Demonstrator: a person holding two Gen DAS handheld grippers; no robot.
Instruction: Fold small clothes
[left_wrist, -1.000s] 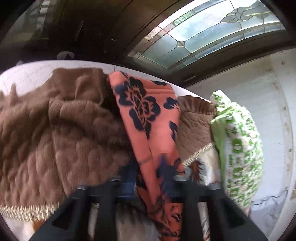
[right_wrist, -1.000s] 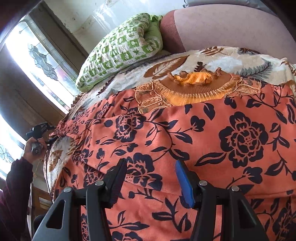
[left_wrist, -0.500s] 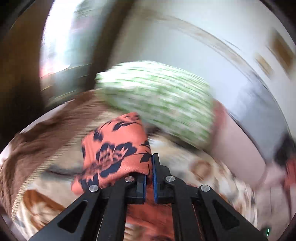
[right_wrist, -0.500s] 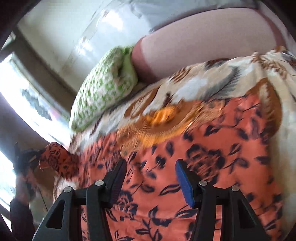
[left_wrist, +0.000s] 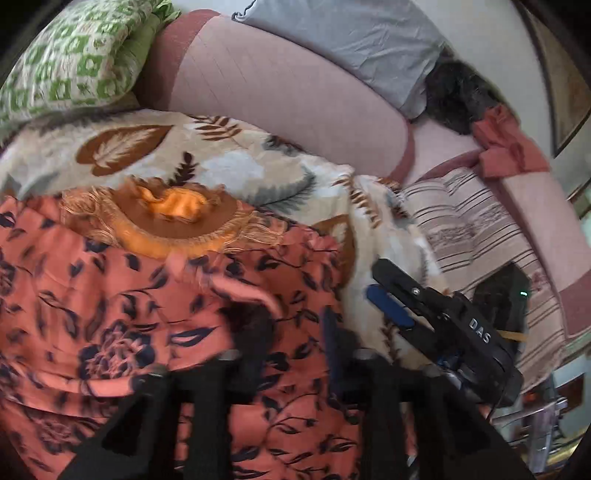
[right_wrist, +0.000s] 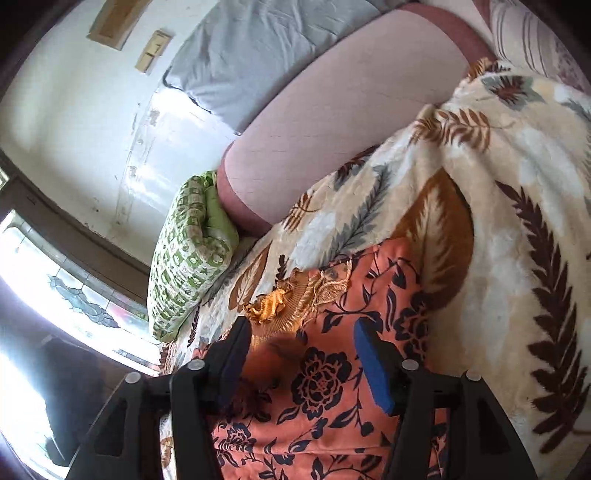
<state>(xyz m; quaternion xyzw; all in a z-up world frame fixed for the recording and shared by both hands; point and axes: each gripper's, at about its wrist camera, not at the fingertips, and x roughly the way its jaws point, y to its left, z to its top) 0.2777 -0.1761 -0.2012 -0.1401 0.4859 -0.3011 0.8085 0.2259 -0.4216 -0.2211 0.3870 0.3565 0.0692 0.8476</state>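
An orange garment with dark blue flowers (left_wrist: 122, 295) lies on a leaf-patterned blanket (left_wrist: 229, 158), its gold embroidered neckline (left_wrist: 173, 218) toward the pillows. My left gripper (left_wrist: 291, 336) hovers low over the garment's right part. Its jaws are opening, and a turned-over flap of the cloth (left_wrist: 247, 291) lies loose just ahead of them with no pad pressing on it. My right gripper (right_wrist: 304, 358) stands over the same garment (right_wrist: 332, 406) near the neckline (right_wrist: 280, 306). Its jaws are opening too, with only flat cloth below. One of its fingers (left_wrist: 402, 288) shows in the left wrist view.
A green patterned pillow (left_wrist: 74, 59), a pink bolster (left_wrist: 288, 88) and a grey pillow (left_wrist: 347, 44) line the back. A striped sheet (left_wrist: 472, 229) and a red cloth (left_wrist: 506, 144) lie to the right. A stained-glass window (right_wrist: 77, 299) is on the left.
My left gripper swung from the brown blanket side across to the garment's middle, carrying a part of the orange cloth, and its jaws have parted off it. The right gripper's jaws widened.
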